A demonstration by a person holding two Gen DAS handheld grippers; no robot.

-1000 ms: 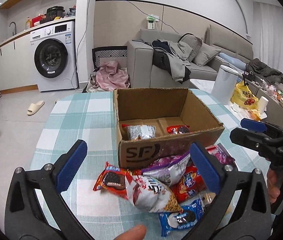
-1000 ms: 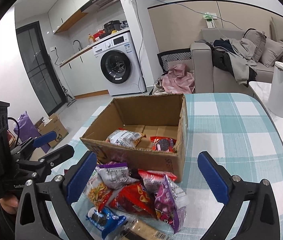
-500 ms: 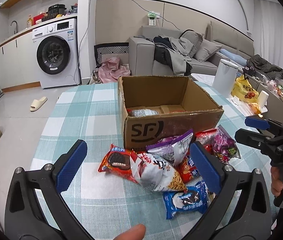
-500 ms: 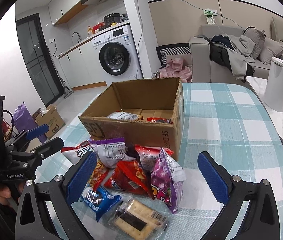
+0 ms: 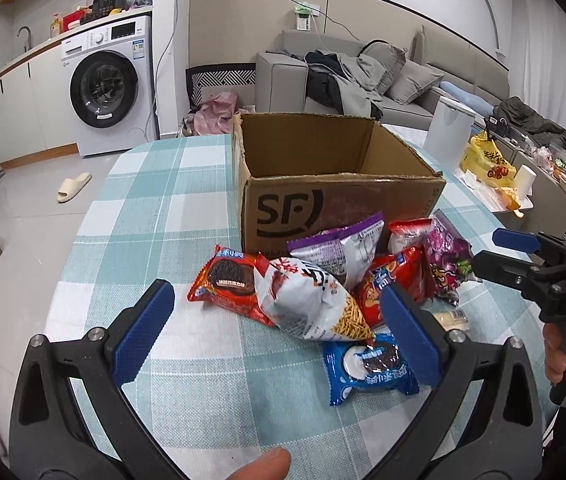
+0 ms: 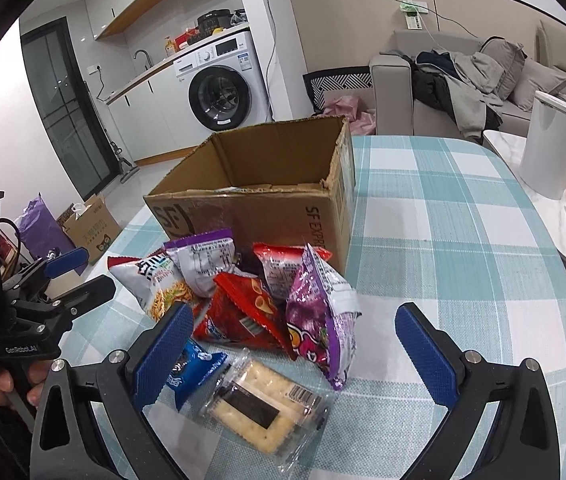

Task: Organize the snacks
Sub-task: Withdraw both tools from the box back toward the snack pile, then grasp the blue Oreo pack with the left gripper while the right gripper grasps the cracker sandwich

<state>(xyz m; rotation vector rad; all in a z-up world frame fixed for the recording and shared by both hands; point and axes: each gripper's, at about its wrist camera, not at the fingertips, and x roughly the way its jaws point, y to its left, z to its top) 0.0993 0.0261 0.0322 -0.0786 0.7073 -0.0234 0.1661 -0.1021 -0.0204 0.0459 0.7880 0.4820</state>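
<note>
On the checked tablecloth [image 5: 143, 216], both grippers, left [image 5: 277, 330] and right [image 6: 303, 344], hang spread apart and empty above the snack heap [image 6: 251, 304], seemingly between picks; next, one must close on a packet and lift it into the cardboard box [image 5: 339, 208].

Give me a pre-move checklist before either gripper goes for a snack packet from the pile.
1. Left gripper jaws wide open, nothing held: ok.
2. Right gripper jaws wide open, nothing held: ok.
3. Brown cardboard box marked SF upright with its top open: ok.
4. Room left inside the box: cannot tell, its floor is hidden behind the front wall.
5. Clear cracker packet and blue cookie packet lie free at the pile's near edge, nothing on top: ok.
6. White noodle snack bag overlaps the red cookie packet, so lifting the red one alone: not ok.
</note>
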